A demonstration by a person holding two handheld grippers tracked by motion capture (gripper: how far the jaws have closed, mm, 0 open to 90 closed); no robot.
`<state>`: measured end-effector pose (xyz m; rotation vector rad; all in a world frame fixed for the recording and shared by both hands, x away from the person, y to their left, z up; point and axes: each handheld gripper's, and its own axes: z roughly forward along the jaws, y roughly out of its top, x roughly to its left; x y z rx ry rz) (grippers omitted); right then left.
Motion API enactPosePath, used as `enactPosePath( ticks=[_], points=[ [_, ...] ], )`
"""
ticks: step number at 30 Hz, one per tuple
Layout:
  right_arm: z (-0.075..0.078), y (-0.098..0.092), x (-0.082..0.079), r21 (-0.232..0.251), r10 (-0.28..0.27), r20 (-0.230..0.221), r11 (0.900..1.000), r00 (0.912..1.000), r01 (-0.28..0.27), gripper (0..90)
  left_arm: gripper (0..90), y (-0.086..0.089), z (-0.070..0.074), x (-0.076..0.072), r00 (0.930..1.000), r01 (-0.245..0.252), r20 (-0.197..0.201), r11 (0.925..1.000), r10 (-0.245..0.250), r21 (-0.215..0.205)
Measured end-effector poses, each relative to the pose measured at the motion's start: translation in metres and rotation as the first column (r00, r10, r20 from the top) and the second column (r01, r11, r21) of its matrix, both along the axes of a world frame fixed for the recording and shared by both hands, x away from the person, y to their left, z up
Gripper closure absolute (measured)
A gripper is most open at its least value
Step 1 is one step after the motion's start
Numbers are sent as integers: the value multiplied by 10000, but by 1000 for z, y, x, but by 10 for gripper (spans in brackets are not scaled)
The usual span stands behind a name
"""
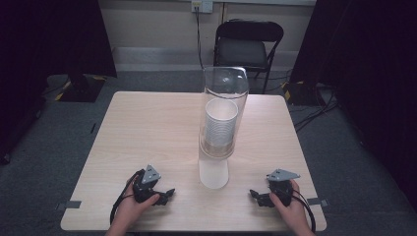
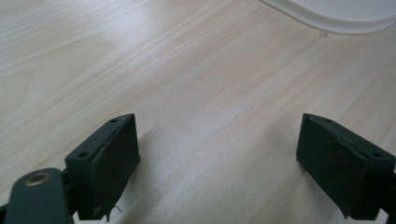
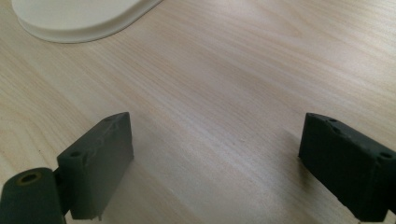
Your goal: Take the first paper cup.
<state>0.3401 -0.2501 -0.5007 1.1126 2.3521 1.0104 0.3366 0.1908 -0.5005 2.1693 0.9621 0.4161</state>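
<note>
The left gripper [image 1: 168,192] rests low on the bench [image 1: 147,132], jaws wide apart with nothing between them; the right gripper [image 1: 254,194] mirrors it. Between them, toward twelve o'clock, a clear tube [image 1: 224,113] stands upright on a white base [image 1: 213,173], long axis vertical, holding stacked white paper cups [image 1: 221,123] with mouths upward.

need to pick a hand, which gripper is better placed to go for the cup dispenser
Barely either, slight lean left: the left gripper and right gripper both rest open, flanking the cup dispenser; the left looks marginally nearer its white base.
</note>
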Motion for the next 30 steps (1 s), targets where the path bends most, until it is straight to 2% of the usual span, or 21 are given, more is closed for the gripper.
enactPosePath(
  ticks=[1,4,6,7,12,14,15,16,18,19,23,25,27,28,29,30],
  points=[
    [0,0,0,-3,-1,-3,10000,10000,1,96,120,0,-1,0,10000,15,8,9999,-15,-148],
    [0,0,0,-1,-1,-1,10000,10000,1,96,114,-1,0,0,10000,16,-39,10000,-16,-22],
    [0,0,0,-4,1,-1,10000,10000,-1,96,114,-1,-1,0,10000,16,13,9998,-16,-174],
    [0,0,0,-5,-2,0,10000,10000,2,95,114,-1,0,0,10000,8,-45,10000,-8,-32],
    [0,0,0,-4,-2,-2,10000,10000,2,96,114,-5,-1,0,10000,-77,-11,9999,77,-141],
    [0,0,0,-3,-5,-1,10000,10000,5,96,176,-9,1,-2,10000,48,-83,9996,-51,-278],
    [0,0,0,-4,-5,0,10000,10000,5,96,162,-9,1,-2,10000,48,-83,9996,-51,-278],
    [0,0,0,-1,-2,-1,10000,10000,2,96,158,-14,2,-3,9995,256,-171,9991,-262,-350],
    [0,0,0,-5,-3,4,10000,10000,3,96,163,-19,3,-4,9988,390,-268,9986,-400,-347],
    [0,0,0,-4,-4,1,10000,10000,4,96,160,-22,2,-4,9987,417,-257,9979,-430,-493],
    [0,0,0,-9,-13,-1,10000,10000,13,95,158,-35,3,-5,9965,779,-272,9966,-786,-282],
    [0,1,0,-57,-61,67,10000,10000,61,95,158,-42,3,-6,9955,898,-271,9953,-908,-350],
    [1,4,-1,3,-137,-22,9999,9999,137,118,155,-47,2,-6,9933,1147,-116,9932,-1150,-200],
    [2,6,-1,12,-42,-125,10000,9999,42,164,154,-49,2,-6,9924,1227,23,9924,-1227,-100],
    [5,9,1,227,171,-258,9996,9995,-165,187,153,-50,1,-6,9916,1295,-11,9915,-1295,-108],
    [7,13,2,372,319,-262,9988,9991,-309,168,153,-50,1,-6,9908,1355,55,9908,-1355,-67]
  ],
)
